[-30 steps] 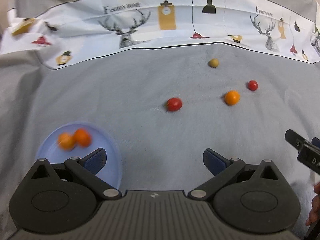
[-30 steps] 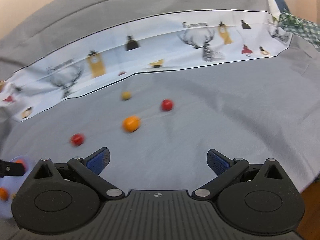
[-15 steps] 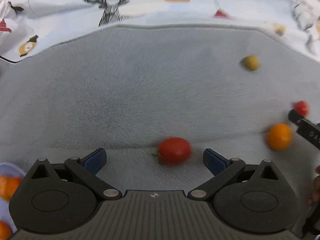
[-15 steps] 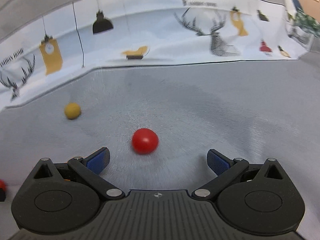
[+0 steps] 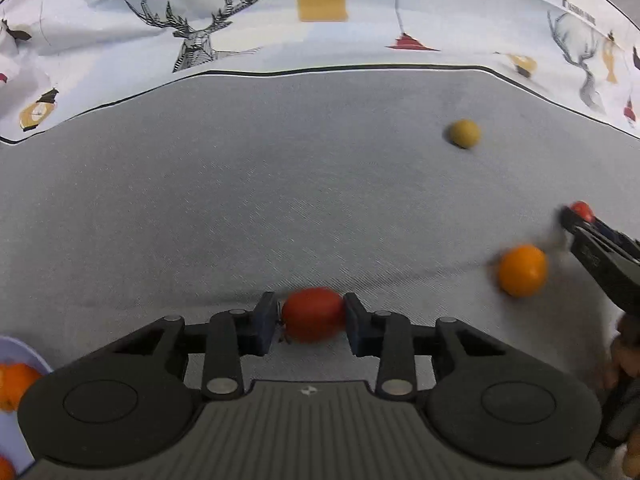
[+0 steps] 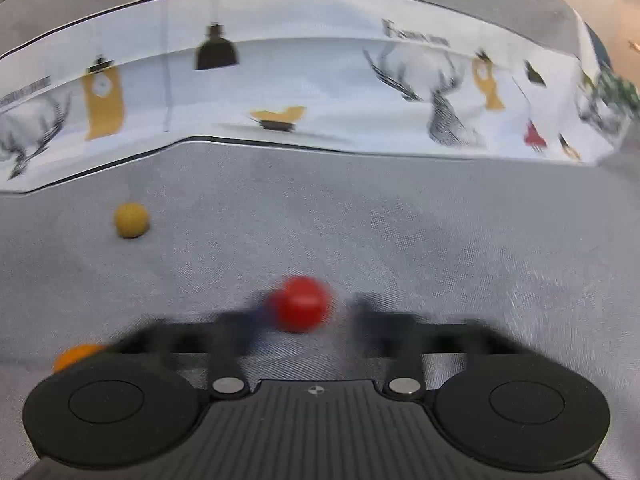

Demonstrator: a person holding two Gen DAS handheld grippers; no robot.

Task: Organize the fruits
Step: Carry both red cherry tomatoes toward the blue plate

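both my jaws just closed: left gripper [image 5: 311,315] clamped on tomato [image 5: 313,314], right gripper [image 6: 308,312] blurry round red fruit [image 6: 301,304], grip unclear. bowl [image 5: 20,354] next.

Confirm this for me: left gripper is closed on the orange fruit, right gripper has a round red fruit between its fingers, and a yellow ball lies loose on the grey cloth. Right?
Not quite. The left wrist view shows the left gripper, whose jaws have just been closing, shut on the oval red fruit; the orange fruit lies loose to its right. The rest stands: round red fruit between the right gripper fingers, yellow ball loose on the grey cloth.
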